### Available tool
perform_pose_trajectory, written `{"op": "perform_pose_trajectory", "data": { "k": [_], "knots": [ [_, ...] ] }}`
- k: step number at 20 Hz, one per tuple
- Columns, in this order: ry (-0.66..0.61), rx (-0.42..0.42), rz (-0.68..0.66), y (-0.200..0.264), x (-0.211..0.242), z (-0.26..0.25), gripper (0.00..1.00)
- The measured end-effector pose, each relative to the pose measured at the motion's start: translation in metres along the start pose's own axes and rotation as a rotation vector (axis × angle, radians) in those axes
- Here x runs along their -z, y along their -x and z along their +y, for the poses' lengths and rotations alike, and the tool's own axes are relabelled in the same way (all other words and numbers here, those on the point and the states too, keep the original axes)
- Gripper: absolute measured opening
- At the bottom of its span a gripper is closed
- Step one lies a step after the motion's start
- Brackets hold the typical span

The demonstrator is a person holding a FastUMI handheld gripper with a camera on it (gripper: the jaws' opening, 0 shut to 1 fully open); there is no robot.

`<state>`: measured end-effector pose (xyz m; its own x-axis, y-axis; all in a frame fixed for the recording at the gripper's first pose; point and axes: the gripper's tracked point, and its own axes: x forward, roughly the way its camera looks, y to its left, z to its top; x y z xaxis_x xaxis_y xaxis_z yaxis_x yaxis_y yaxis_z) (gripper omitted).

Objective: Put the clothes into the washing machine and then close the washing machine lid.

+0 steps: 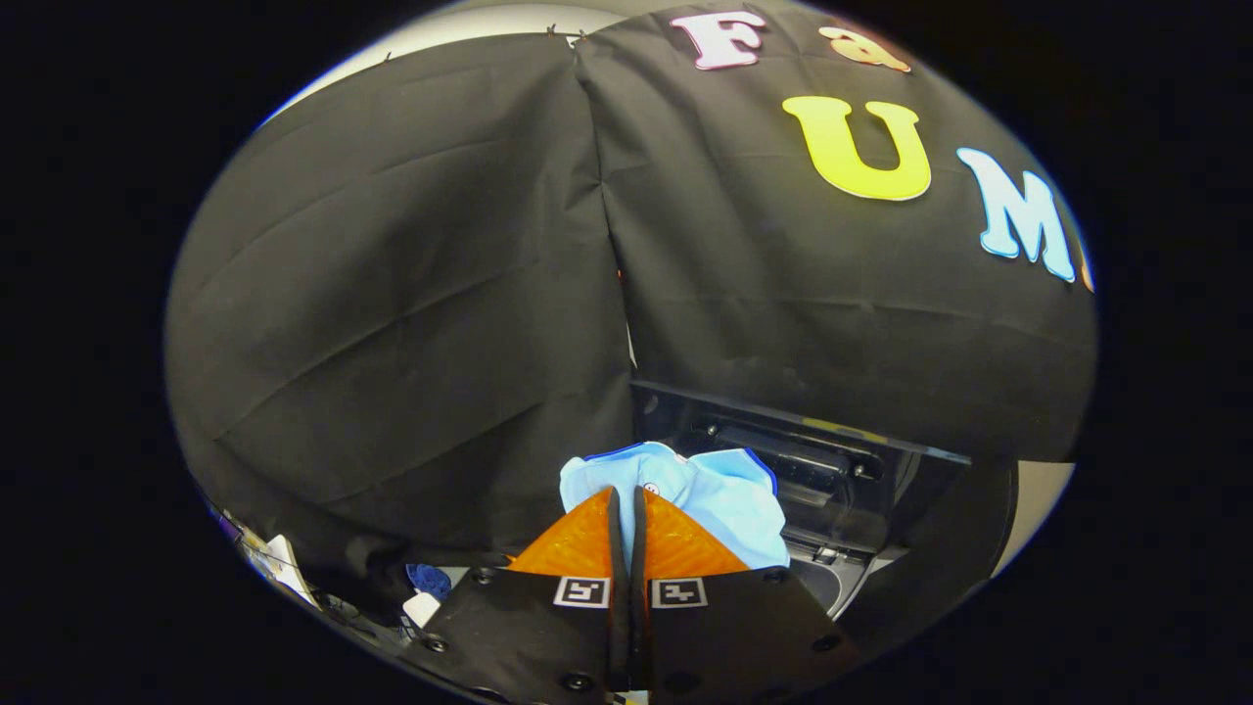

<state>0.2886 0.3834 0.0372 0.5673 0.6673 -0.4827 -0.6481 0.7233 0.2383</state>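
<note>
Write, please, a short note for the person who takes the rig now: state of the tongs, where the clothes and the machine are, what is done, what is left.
Tongs: closed on the light blue garment, both fingers pinching its fabric; it is lifted and bunches up just ahead of the fingertips.
Washing machine: just beyond the garment and a little to its right. Its dark lid stands raised against the black cloth wall, so the opening is free.
Done: garment picked up, carried near the machine.
Left: move over the opening, release the garment inside, then close the lid.
</note>
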Motion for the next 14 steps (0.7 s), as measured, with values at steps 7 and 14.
{"op": "perform_pose_trajectory", "data": {
  "k": [7,14],
  "knots": [
    [0.028,0.071,0.087,-0.041,0.043,-0.017,0.02],
    [0.041,0.107,0.160,-0.077,0.086,-0.034,0.02]
  ]
}}
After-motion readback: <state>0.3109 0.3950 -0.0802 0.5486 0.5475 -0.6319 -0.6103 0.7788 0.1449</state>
